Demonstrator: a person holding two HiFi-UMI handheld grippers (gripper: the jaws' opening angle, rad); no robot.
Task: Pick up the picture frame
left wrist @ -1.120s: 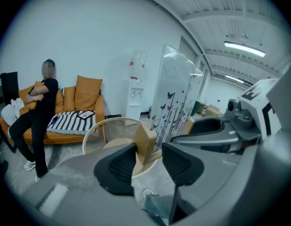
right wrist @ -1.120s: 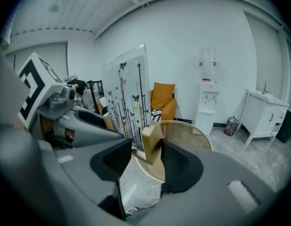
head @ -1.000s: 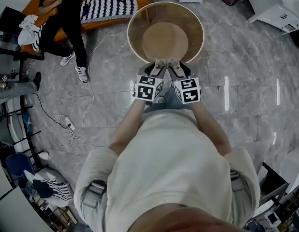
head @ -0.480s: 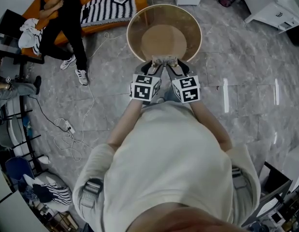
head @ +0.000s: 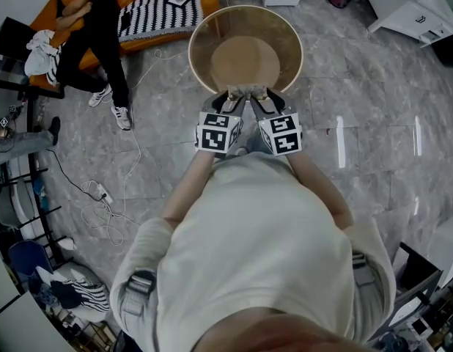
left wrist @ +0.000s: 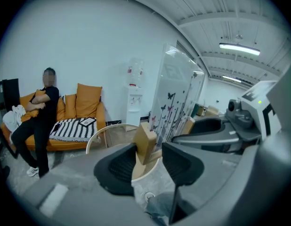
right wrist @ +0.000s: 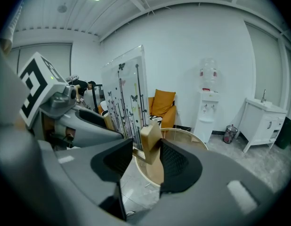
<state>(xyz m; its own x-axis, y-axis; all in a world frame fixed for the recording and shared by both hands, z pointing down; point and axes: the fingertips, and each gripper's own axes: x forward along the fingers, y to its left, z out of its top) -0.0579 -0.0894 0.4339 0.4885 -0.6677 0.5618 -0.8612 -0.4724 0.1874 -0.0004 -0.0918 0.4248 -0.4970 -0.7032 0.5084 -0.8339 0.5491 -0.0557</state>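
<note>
The picture frame [head: 248, 92] is a clear upright panel [left wrist: 176, 98] printed with butterflies, standing on a wooden base with a block at each end. My left gripper [head: 232, 103] has the left block [left wrist: 146, 142] between its pads and grips it. My right gripper [head: 262, 101] holds the other block [right wrist: 150, 142]; its jaws are closing on it. Both grippers [left wrist: 148, 166] [right wrist: 145, 164] carry the frame just above the near rim of the round glass table [head: 193, 57].
An orange sofa [head: 149, 6] with a striped cushion stands beyond the table, and a person in black [head: 102, 42] is beside it. Cables [head: 102, 196] lie on the floor at the left. A white cabinet [head: 410, 6] and a water dispenser [right wrist: 209, 107] stand at the right.
Both grippers have risen a little together with the frame between them. The person by the sofa has barely moved.
</note>
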